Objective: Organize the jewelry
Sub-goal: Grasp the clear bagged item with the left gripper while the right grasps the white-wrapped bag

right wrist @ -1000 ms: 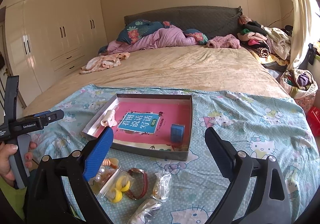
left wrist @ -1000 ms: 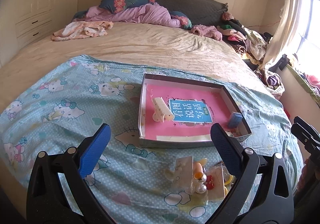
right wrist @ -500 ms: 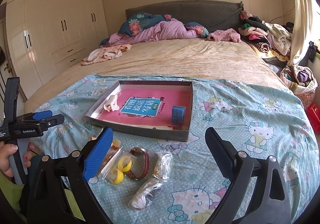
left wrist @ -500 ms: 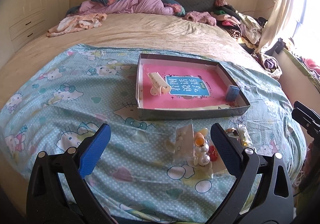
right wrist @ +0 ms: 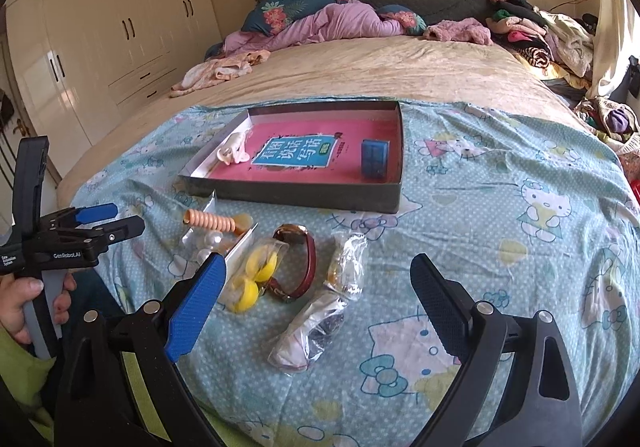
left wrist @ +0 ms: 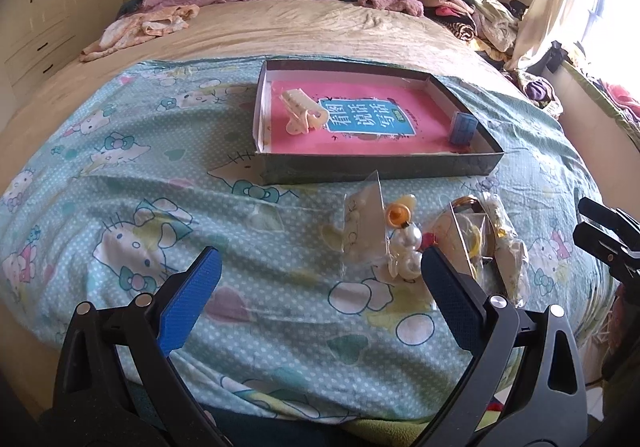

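Note:
A shallow grey box (left wrist: 380, 167) (right wrist: 304, 196) with a pink book inside lies on the blue cartoon sheet. In it rest a cream hair clip (left wrist: 301, 115) (right wrist: 233, 149) and a small blue box (left wrist: 463, 128) (right wrist: 374, 158). In front of it lie loose pieces: a pearl item (left wrist: 406, 249), a clear earring packet (left wrist: 362, 231), an orange coil tie (right wrist: 210, 221), yellow pieces in a bag (right wrist: 256, 275), a brown bracelet (right wrist: 298, 265) and two more bags (right wrist: 348, 259) (right wrist: 310, 329). My left gripper (left wrist: 318, 299) hangs open short of the pile. My right gripper (right wrist: 320, 307) is open above the bags.
Crumpled bedding and pillows (right wrist: 320, 21) lie at the bed's head, a clothes pile (right wrist: 540, 35) at the right. Wardrobes (right wrist: 100, 47) line the left wall. A hand (right wrist: 24, 299) holds the left gripper's handle at the bed's near edge.
Both grippers have pulled back and dropped lower toward the near edge of the bed; the box and jewelry now sit farther ahead. Both stayed open and nothing was picked up.

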Available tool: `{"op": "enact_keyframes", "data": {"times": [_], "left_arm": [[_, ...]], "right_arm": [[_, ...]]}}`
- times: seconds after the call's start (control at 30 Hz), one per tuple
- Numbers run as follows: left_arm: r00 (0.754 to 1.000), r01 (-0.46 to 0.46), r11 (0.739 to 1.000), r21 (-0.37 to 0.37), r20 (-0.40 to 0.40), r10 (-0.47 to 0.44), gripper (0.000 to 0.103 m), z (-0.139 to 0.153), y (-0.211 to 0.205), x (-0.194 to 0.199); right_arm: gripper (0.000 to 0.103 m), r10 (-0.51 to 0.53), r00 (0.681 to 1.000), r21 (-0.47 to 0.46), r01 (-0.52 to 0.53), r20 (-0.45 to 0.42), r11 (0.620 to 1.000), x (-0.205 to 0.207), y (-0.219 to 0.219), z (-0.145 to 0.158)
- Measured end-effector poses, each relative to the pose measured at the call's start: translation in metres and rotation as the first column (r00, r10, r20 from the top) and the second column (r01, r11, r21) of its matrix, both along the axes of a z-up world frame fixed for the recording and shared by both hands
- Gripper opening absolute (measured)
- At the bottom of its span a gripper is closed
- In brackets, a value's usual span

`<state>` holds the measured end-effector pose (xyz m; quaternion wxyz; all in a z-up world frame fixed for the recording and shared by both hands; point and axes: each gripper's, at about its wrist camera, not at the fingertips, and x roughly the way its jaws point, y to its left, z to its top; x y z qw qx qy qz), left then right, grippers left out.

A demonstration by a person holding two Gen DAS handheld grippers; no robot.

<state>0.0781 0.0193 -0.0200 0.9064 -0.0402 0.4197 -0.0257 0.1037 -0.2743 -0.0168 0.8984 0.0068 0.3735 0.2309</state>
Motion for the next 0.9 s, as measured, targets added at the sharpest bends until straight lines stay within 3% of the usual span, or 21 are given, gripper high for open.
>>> {"op": "enact_keyframes", "data": {"times": [0.23,0.4,0.5,0.63,0.7,0.77,0.9], "left_arm": [[0.999,0.034,0.999,-0.02,-0.04,-0.035,0.092,-0.015,-0.009,0.009],[0.995,0.054,0.998,-0.028,-0.079,-0.056,0.073,-0.028,-0.017,0.02],[0.994,0.051,0.998,-0.039,-0.098,-0.055,0.058,-0.033,-0.017,0.026],[0.993,0.043,0.998,-0.048,-0.107,-0.048,0.053,-0.036,-0.017,0.034],[0.992,0.044,0.998,-0.047,-0.112,-0.049,0.045,-0.037,-0.017,0.038],[0.992,0.042,0.998,-0.043,-0.117,-0.047,0.042,-0.038,-0.016,0.043],[0.991,0.032,0.998,-0.049,-0.128,-0.038,0.033,-0.043,-0.013,0.051]], "right_arm": [[0.093,0.023,0.999,-0.003,-0.024,-0.044,1.0,-0.004,0.006,-0.018],[0.092,0.048,0.994,0.002,-0.048,-0.102,0.999,-0.004,0.011,-0.035],[0.087,0.046,0.987,0.011,-0.044,-0.152,0.999,0.0,0.012,-0.047],[0.079,0.021,0.976,0.026,-0.016,-0.215,1.0,0.007,0.009,-0.064],[0.074,0.024,0.969,0.04,-0.014,-0.246,0.999,0.011,0.009,-0.071],[0.064,0.039,0.962,0.06,-0.024,-0.27,0.998,0.013,0.01,-0.077],[0.054,0.056,0.963,0.072,-0.038,-0.263,0.997,0.016,0.014,-0.081]]}}
